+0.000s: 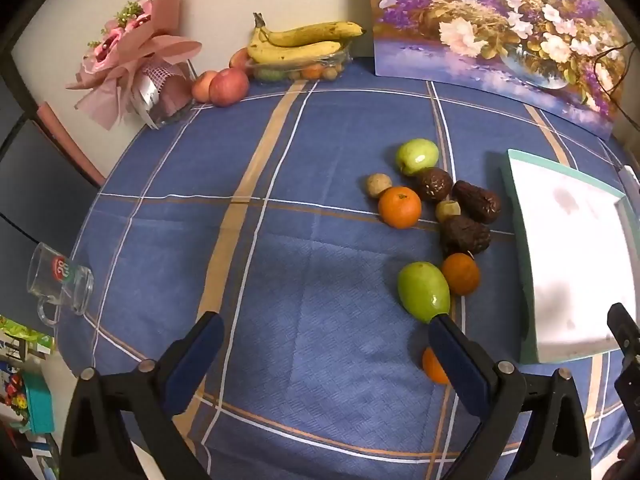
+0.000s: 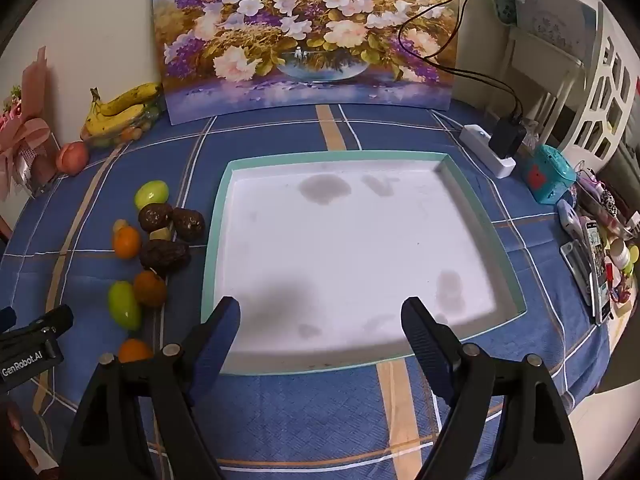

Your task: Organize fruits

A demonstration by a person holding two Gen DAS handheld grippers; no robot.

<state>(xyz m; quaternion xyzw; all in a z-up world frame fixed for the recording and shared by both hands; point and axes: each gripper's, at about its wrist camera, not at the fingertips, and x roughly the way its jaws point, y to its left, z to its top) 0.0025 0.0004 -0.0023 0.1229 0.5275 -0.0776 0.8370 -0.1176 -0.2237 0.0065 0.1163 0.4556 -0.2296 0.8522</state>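
Observation:
A loose cluster of fruit lies on the blue checked cloth: two green fruits [image 1: 423, 291] [image 1: 417, 156], oranges [image 1: 399, 207] [image 1: 460, 273], three dark wrinkled fruits [image 1: 465, 234] and small yellowish ones [image 1: 378, 185]. One orange [image 1: 431, 366] is half hidden behind my left gripper's right finger. My left gripper [image 1: 326, 330] hangs open over bare cloth, left of the cluster. A shallow white tray with a teal rim [image 2: 216, 216] lies to the right of the fruit [image 2: 164, 256]. My right gripper [image 2: 322, 318] stands open above the tray's near edge, nothing between its fingers.
Bananas on a clear dish [image 1: 304, 44], apples [image 1: 228, 86] and a pink bouquet [image 1: 136, 60] stand at the back left. A flower painting [image 2: 308, 28] leans on the wall. A glass mug [image 1: 60, 280] sits at the left edge. A power strip [image 2: 488, 148] and clutter [image 2: 592, 240] line the right side.

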